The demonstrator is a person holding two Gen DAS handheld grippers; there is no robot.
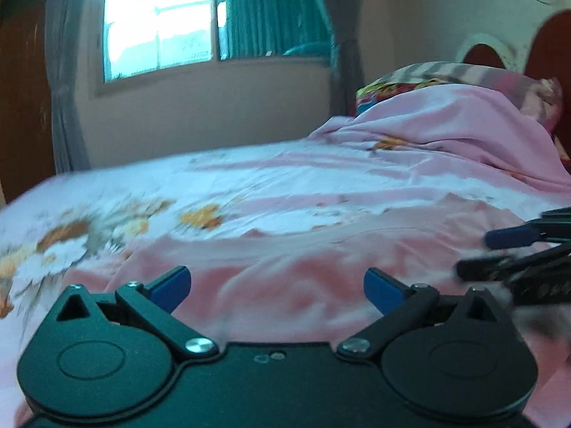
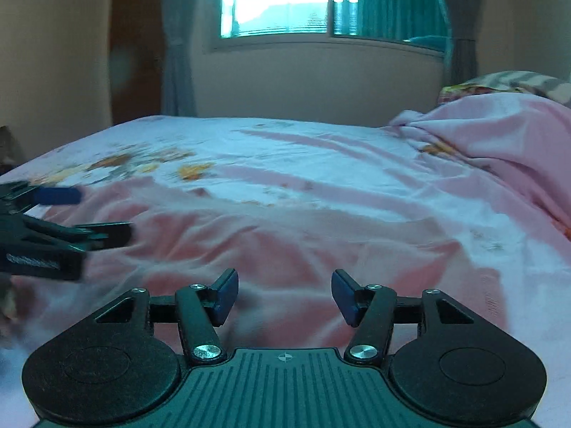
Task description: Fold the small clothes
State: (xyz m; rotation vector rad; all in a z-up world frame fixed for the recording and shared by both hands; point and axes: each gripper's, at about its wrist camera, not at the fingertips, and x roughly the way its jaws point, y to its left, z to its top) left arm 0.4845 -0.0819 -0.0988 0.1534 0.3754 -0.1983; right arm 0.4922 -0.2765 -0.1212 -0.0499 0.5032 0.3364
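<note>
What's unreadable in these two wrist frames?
- Pink garment: both views are motion-blurred, so its type and fold edges are unclear; the left claw body covers its near edge.
- Right claw in the left view: cut off by the right edge, blurred.
- Pillow: mostly under the pink blanket, cut off by the frame edge.
- Person's hands: not in view.

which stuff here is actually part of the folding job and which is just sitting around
Part of the job:
- pink garment spread on the bed
- left gripper, open, nothing between its pads
- right gripper, open, nothing between its pads

Just lying about:
- floral bedsheet
- bunched pink blanket
- pillows
- window and curtains
</note>
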